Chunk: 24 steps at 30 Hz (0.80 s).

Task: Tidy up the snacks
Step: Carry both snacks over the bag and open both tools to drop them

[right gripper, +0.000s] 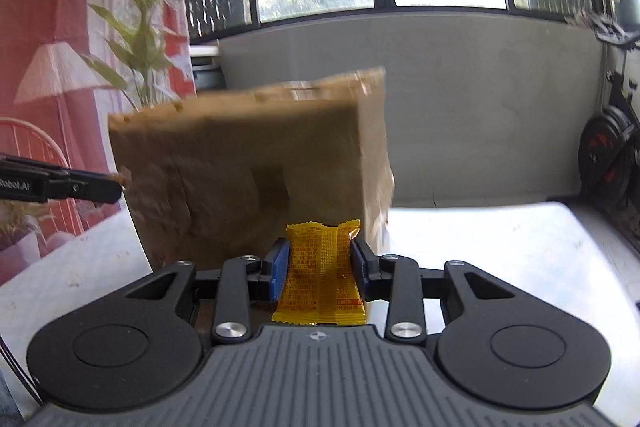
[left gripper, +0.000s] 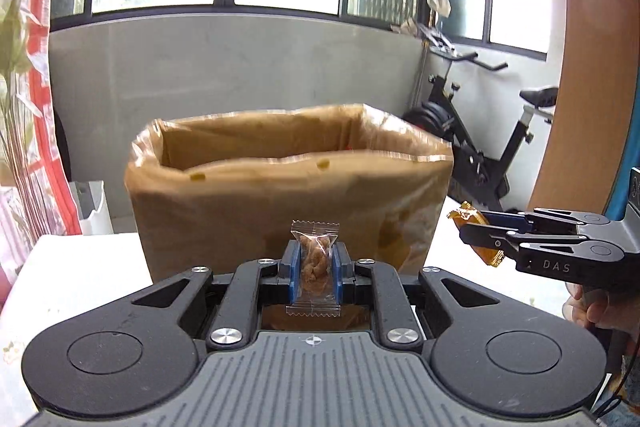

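An open brown paper bag (left gripper: 288,195) stands upright on the white table (left gripper: 80,267); the same paper bag (right gripper: 248,171) fills the middle of the right wrist view. My left gripper (left gripper: 315,267) is shut on a clear-wrapped brown snack (left gripper: 315,263), held just in front of the bag below its rim. My right gripper (right gripper: 322,267) is shut on a yellow snack packet (right gripper: 320,275), also in front of the bag. In the left wrist view the right gripper (left gripper: 476,227) shows at the right edge with the yellow packet (left gripper: 480,235). The left gripper (right gripper: 116,187) enters the right wrist view from the left.
The white table (right gripper: 500,259) stretches to the right of the bag. Behind it are a grey low wall with windows, an exercise bike (left gripper: 480,131) at the right, a plant (right gripper: 140,39) and a red patterned curtain (left gripper: 36,107) at the left. A hand (left gripper: 592,311) holds the right gripper.
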{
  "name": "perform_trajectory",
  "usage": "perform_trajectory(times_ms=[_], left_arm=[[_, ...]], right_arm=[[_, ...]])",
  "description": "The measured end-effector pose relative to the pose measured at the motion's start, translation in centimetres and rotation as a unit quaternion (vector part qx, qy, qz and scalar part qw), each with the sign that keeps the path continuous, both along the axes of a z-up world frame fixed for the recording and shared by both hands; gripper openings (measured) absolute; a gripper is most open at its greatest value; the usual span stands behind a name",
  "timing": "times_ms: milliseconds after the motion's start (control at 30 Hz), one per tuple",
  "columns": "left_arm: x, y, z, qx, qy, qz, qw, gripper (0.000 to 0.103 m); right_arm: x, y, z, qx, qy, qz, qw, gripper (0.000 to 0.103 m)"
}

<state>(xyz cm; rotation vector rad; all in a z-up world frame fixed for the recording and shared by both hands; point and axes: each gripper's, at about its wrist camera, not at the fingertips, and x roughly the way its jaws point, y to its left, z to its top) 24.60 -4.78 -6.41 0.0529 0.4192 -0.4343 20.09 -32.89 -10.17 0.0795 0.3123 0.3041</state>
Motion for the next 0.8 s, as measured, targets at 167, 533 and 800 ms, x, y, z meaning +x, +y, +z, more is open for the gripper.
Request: perform_trajectory(times_ms=[167,533,800], left_arm=[[1.3,0.6,4.1,-0.010,-0.050,0.007,0.9987,0.018],[9.6,-3.0,4.9,-0.037,-0.010,0.055,0.9978,0.018],[10.1,-3.5,3.2,-0.010,0.017,0.062,0.9979,0.047]], right_arm=[[2.5,1.5,5.5,-0.001,-0.053,0.032,0.998,0.036],[13.3,5.6,6.0,-0.051,0.015,0.014,0.998,0.036],[12.5,4.2,5.4,-0.058,0.030,0.012,0.998,0.055]])
